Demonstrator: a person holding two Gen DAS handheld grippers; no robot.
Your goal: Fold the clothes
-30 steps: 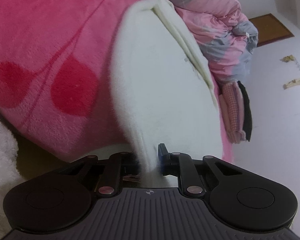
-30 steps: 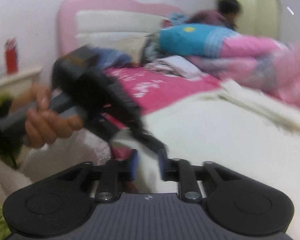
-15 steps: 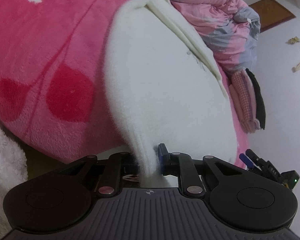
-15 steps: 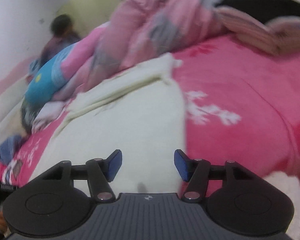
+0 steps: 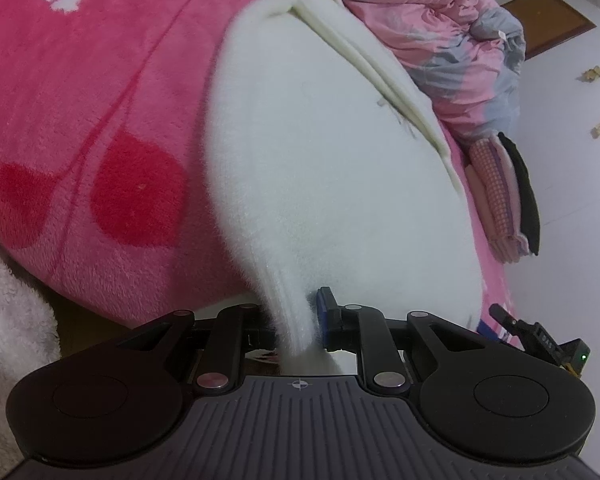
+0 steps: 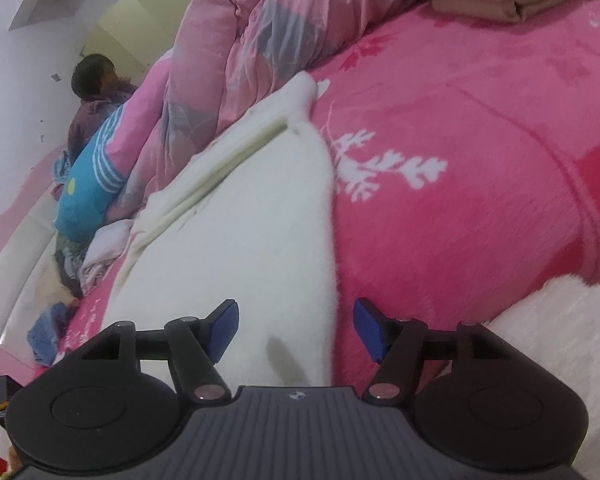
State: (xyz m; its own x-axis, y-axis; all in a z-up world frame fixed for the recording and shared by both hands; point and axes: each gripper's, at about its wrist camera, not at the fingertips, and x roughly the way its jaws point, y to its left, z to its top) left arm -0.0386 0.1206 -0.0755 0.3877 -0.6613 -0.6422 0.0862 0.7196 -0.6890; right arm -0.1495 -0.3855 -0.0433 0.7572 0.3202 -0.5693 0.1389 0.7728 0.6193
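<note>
A white fleecy garment [image 5: 320, 168] lies spread on the pink bedcover [image 5: 100, 100], its cream ribbed hem toward the far side. My left gripper [image 5: 296, 320] is shut on a bunched near corner of the white garment, which hangs down between the pads. In the right wrist view the same white garment [image 6: 240, 248] stretches away from me. My right gripper [image 6: 296, 330] hovers over its near edge with the jaws opening wide; the cloth's edge lies below the gap and the blue pads [image 6: 370, 330] do not press on it. The right gripper's tip [image 5: 540, 336] also shows at the lower right of the left wrist view.
A crumpled pink and grey quilt [image 6: 260, 40] is heaped along the bed's far side. Folded checked and black clothes [image 5: 504, 196] are stacked at the bed's edge. A person [image 6: 96, 100] sits beyond the quilt near a blue pillow [image 6: 88, 184]. White fluffy fabric [image 6: 560, 320] lies at my near side.
My right gripper swung away from the left hand's side, rolled over, came to the garment's other near edge, and its jaws spread apart. The left gripper stayed shut on its corner.
</note>
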